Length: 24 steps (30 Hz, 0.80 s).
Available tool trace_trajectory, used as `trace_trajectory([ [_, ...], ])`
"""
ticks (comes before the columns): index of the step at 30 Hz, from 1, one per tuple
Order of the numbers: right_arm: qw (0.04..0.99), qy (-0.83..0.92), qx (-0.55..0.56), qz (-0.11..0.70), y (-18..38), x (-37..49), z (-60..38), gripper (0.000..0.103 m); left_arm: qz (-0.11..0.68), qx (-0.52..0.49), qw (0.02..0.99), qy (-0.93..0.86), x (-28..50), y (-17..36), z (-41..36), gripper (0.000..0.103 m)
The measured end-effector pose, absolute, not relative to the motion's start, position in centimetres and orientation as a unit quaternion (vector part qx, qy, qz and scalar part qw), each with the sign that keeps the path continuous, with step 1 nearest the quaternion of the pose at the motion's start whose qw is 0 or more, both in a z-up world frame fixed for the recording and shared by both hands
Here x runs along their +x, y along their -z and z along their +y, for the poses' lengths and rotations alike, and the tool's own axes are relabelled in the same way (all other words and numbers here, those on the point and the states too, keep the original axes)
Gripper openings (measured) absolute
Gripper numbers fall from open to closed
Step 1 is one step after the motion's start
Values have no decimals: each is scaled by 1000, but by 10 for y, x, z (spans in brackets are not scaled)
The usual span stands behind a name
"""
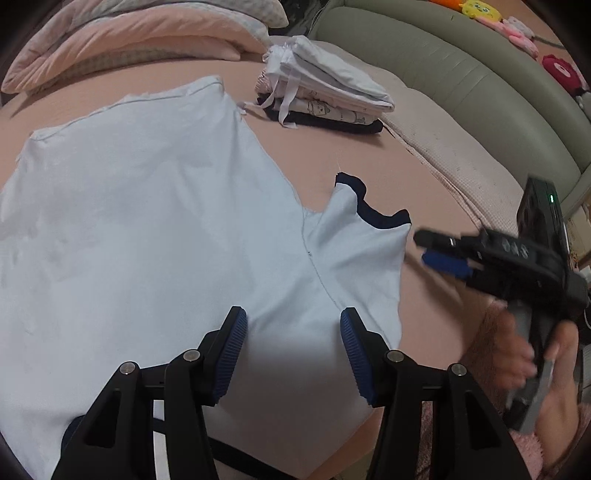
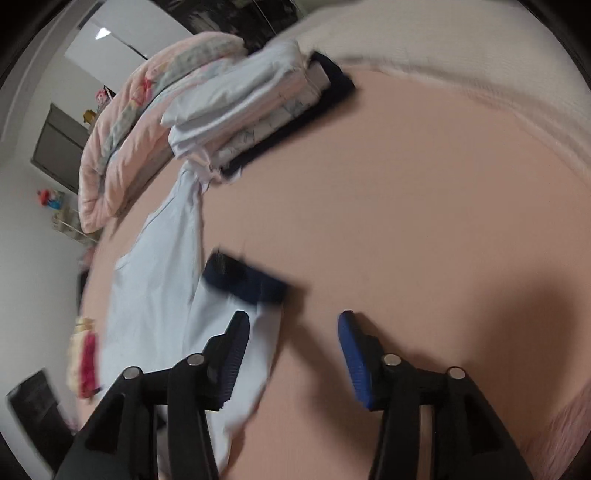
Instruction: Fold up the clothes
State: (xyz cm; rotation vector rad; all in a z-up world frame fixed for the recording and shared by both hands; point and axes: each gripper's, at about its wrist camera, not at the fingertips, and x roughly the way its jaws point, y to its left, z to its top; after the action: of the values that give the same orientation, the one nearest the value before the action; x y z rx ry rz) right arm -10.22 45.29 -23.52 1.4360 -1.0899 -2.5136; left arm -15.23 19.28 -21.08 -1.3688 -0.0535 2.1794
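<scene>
Here, the pale blue shirt (image 1: 147, 221) lies spread flat on the pink bed (image 1: 369, 147); the left gripper (image 1: 293, 343) hovers over it, jaws spread, angled downward. The right gripper (image 2: 293, 347) stands beside the navy-edged sleeve (image 1: 373, 240), jaws parted, pinching nothing, in a person's hand (image 1: 524, 354).

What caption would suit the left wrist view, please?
Open left hand-held gripper over a white T-shirt spread on a pink bed.

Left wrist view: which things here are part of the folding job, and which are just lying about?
Part of the job:
- white T-shirt with navy sleeve trim
- stack of folded clothes

Lying about:
- pink quilt
- green padded headboard
- plush toys
</scene>
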Motion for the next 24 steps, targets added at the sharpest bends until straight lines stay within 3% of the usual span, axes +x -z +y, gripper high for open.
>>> trace_trajectory([
  [3,51,801,473,-364,243,-109,444,51,-31,-517,280,-809,-154,214,190,50],
  [9,84,832,469,-284,241,-148,417,48,-42,-520,277,-807,-151,217,183,50],
  [11,94,835,457,-293,239,-152,415,28,-40,-518,273,-810,-151,215,180,50],
  [14,125,845,429,-293,226,-150,404,28,-37,-515,264,-815,-151,213,172,50],
  [21,293,816,463,-186,209,-138,320,28,-84,-517,217,-824,-163,211,134,50],
  [24,285,819,466,-172,209,-130,321,29,-114,-514,214,-823,-166,211,121,50],
])
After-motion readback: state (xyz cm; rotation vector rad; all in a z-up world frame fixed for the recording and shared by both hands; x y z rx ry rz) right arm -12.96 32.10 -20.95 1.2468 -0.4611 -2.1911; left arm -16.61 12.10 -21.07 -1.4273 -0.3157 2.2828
